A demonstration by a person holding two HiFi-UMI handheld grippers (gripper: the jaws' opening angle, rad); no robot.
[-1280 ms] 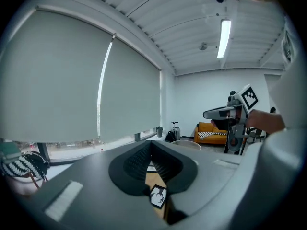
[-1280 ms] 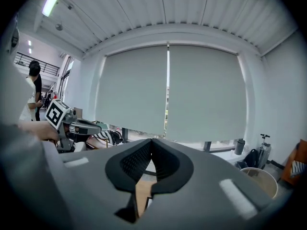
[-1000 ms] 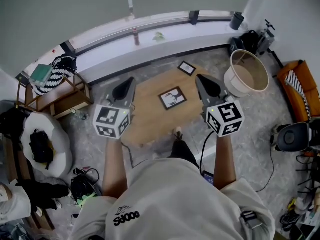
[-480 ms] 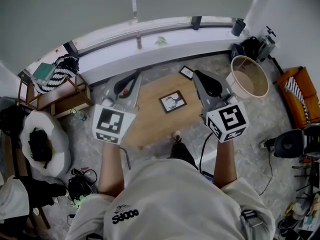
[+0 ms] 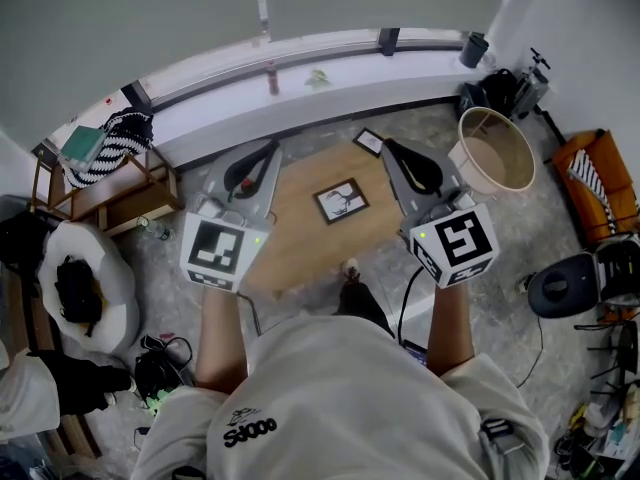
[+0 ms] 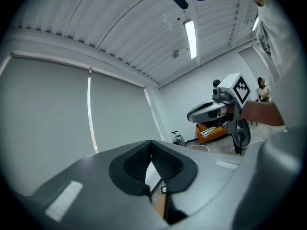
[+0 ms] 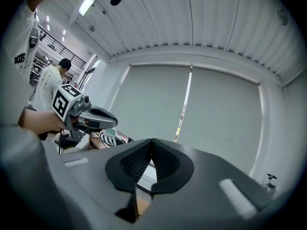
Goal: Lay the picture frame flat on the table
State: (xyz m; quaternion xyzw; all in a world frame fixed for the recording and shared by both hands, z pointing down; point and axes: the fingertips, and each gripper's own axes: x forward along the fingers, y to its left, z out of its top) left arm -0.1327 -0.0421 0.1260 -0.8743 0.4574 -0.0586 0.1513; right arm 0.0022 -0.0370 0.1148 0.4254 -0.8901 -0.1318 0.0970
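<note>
Seen from my head, my left gripper (image 5: 268, 150) and right gripper (image 5: 386, 148) hang over the counter (image 5: 290, 253) either side of the picture frame (image 5: 340, 200) lying flat near its middle, the left gripper view shows my fingers (image 6: 136, 163) pressed together on nothing, and the right gripper view shows the same.

Both level, side by side: left tongs (image 5: 268, 150) closed, empty; right tongs (image 5: 386, 148) apparently closed too

Below you, a light wooden counter (image 5: 290, 243) on the stone-patterned floor (image 5: 190, 268), your picture frame (image 5: 340, 200) lying flat near its middle, a smaller dark frame (image 5: 368, 141) at its far corner, well apart.
</note>
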